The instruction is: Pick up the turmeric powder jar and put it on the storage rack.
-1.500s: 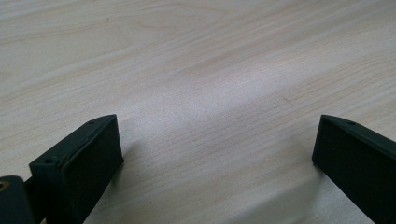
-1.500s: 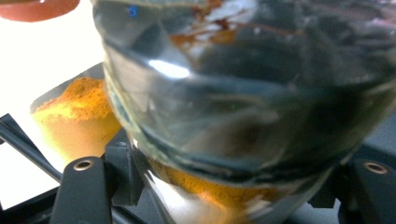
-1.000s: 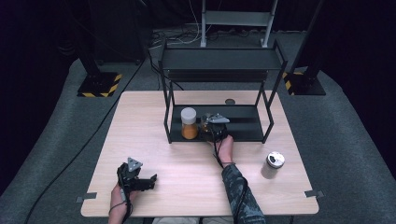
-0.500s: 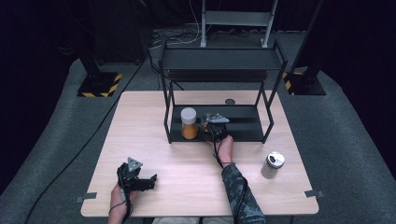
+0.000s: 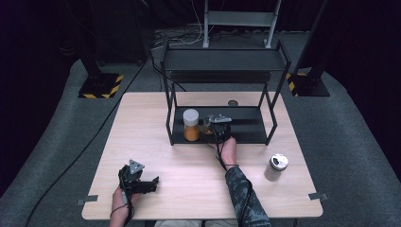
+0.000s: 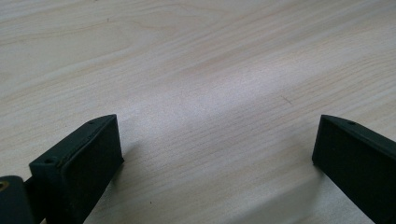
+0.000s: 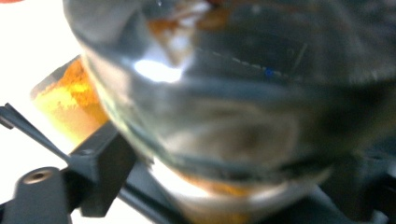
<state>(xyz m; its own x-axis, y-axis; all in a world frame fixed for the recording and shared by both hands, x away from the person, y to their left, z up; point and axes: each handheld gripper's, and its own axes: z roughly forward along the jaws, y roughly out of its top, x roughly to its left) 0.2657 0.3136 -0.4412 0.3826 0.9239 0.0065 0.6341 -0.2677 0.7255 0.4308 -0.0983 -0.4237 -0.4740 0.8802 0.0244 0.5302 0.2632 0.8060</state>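
My right gripper [image 5: 215, 124] reaches into the lower shelf of the black rack [image 5: 246, 133]. A small clear glass jar [image 7: 243, 93] stands between its jaws, very close to the camera and blurred. The jaws have just been opening, and the pads look clear of the glass. To the left of it on the shelf stands a jar with a white lid and orange contents [image 5: 191, 125], seen again as the orange jar [image 7: 70, 102] in the right gripper view. My left gripper [image 5: 150, 183] rests on the table at the front left. It is open over bare wood [image 6: 215, 149].
A jar with a silvery lid [image 5: 275, 167] stands on the table to the right of the rack. A small dark disc [image 5: 232, 102] lies behind the rack. The rack's top shelf [image 5: 224, 60] overhangs the lower one. A dark cable [image 5: 94, 137] runs across the floor at left.
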